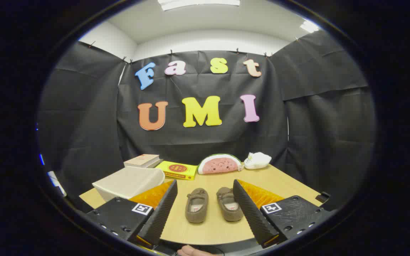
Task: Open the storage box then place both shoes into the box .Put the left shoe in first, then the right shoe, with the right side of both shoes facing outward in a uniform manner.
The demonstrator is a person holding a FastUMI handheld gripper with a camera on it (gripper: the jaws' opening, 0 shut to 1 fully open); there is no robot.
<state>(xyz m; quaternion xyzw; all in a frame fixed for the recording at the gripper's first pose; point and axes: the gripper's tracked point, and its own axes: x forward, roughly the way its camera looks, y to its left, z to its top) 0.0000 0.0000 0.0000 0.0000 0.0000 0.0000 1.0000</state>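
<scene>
Two shoes [214, 205], brown fuzzy slippers, side by side on the table [205, 231], gripper [205, 206] spread wide around them, touching nothing

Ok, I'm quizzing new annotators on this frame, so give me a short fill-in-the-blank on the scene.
1. The tongs stand ____, holding nothing.
2. The two brown shoes lie side by side ____ the tongs' fingers.
3. The storage box sits in front of a ____.
4. The plush watermelon slice sits beside a ____ flat box.

Missing words: open; between; book; yellow
</scene>
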